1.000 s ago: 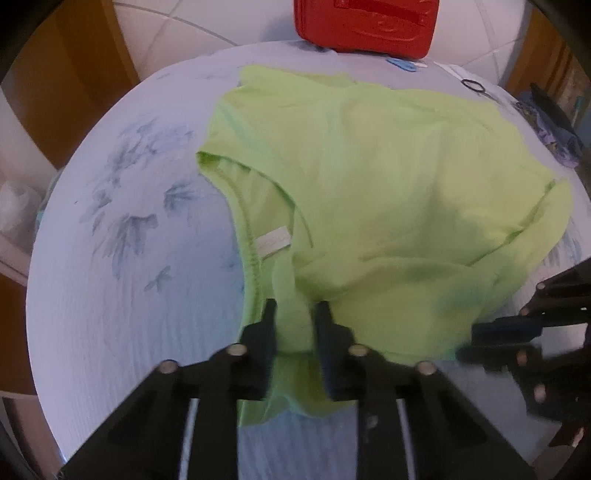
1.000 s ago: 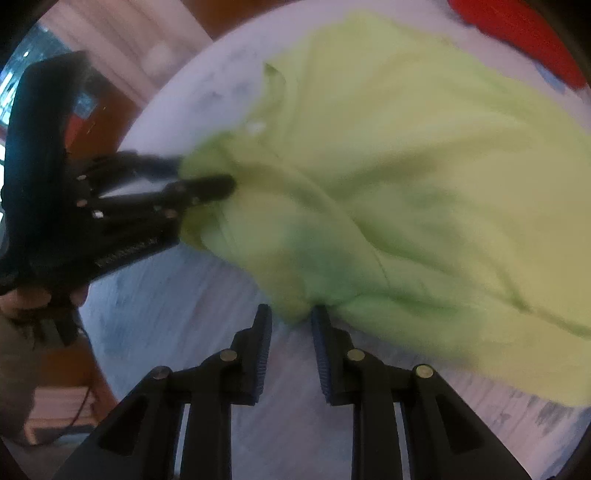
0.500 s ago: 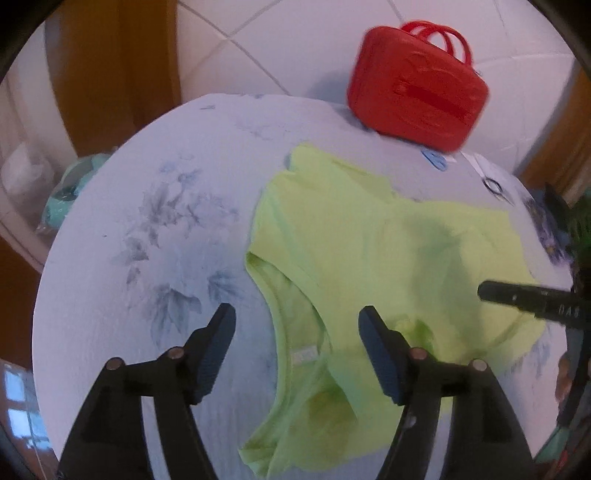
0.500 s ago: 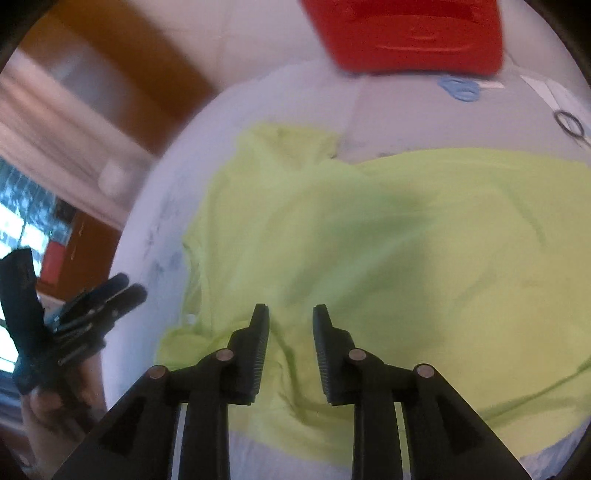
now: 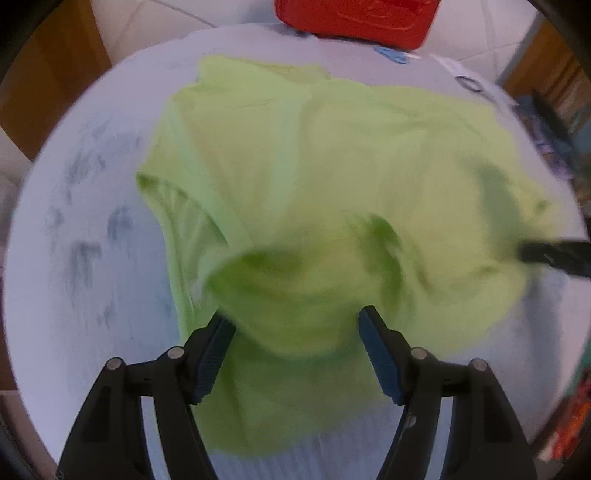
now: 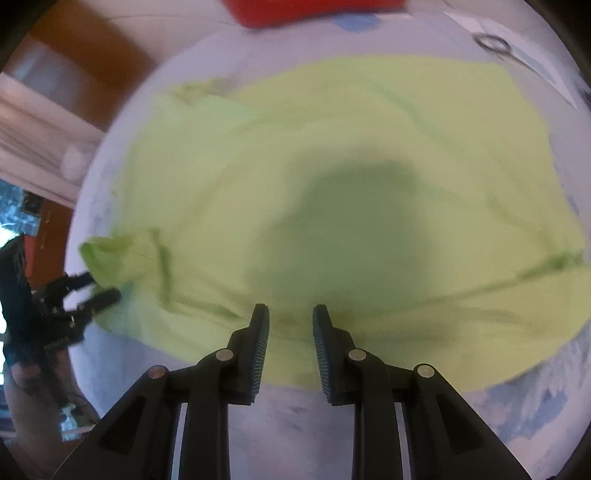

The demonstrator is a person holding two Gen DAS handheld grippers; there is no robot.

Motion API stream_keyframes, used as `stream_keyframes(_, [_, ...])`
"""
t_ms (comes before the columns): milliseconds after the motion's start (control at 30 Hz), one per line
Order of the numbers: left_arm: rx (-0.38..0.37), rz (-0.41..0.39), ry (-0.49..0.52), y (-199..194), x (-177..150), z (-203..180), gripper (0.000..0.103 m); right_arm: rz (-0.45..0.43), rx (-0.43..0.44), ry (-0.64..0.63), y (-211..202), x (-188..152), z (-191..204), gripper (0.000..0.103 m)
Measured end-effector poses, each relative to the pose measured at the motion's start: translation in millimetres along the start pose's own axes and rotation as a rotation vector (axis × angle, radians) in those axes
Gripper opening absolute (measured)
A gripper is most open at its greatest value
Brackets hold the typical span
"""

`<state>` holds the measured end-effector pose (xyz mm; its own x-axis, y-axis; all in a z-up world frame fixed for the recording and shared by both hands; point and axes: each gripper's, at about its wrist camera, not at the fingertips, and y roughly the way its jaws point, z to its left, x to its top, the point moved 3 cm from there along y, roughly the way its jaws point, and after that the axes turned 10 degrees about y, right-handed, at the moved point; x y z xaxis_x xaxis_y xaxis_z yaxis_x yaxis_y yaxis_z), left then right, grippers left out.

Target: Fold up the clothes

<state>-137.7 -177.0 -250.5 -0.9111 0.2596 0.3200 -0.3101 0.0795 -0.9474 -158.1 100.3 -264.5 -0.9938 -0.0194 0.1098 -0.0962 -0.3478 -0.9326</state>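
A lime green shirt (image 5: 332,158) lies spread on the round table (image 5: 85,277), with a rumpled hump at its near edge. My left gripper (image 5: 295,321) stands wide open over that hump; cloth sits between the jaws, but the pads do not press on it. From the right wrist view the left gripper (image 6: 92,291) shows at the shirt's bunched left corner. My right gripper (image 6: 290,314) hovers over the near hem of the shirt (image 6: 332,147), jaws a narrow gap apart and nothing pinched. One finger (image 5: 554,254) of the right gripper reaches in over the shirt's right edge.
The table carries a white cloth with a blue leaf print. At its far edge stand a red case (image 5: 354,14), a small blue item (image 5: 391,53) and a black ring (image 5: 469,83) on paper. Dark patterned fabric (image 5: 554,147) lies at the right rim. Wooden furniture surrounds the table.
My left gripper let go of the shirt fold and opened wide. My right gripper opened slightly and swung from the shirt's left side to its near hem.
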Motion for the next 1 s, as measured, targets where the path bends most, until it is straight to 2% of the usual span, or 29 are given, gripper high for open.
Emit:
stream_keyframes(100, [0.051,-0.057,-0.060,-4.9,27.0,13.9,0.069,0.013,0.038,0.041,1.6,-3.3,-18.5,0.024])
stream_keyframes(200, [0.045,-0.110,-0.085,-17.5,59.2,25.5,0.069,0.013,0.097,0.091,-0.4,2.3,-28.7,0.027])
stream_keyframes(233, [0.042,-0.127,-0.091,-21.6,70.4,29.3,0.074,-0.005,0.101,0.090,-6.2,7.1,-31.8,0.029])
stream_keyframes(333, [0.039,-0.138,-0.101,-24.2,102.9,40.2,0.095,-0.070,0.097,0.083,-27.3,26.1,-42.0,0.044])
stream_keyframes(500, [0.037,-0.086,-0.128,-1.8,157.1,62.2,0.095,-0.174,0.055,0.130,-62.9,84.8,-71.8,0.071])
stream_keyframes(733, [0.050,0.002,-0.198,49.6,217.3,102.8,0.095,-0.208,-0.015,0.236,-68.5,177.7,-116.0,0.072])
stream_keyframes(900, [0.037,0.027,-0.225,76.7,240.4,118.1,0.095,-0.191,-0.052,0.259,-67.6,214.1,-146.3,0.072])
stream_keyframes(1000, [0.021,0.053,-0.235,91.9,245.8,120.9,0.095,-0.190,-0.079,0.267,-60.0,230.0,-151.3,0.072])
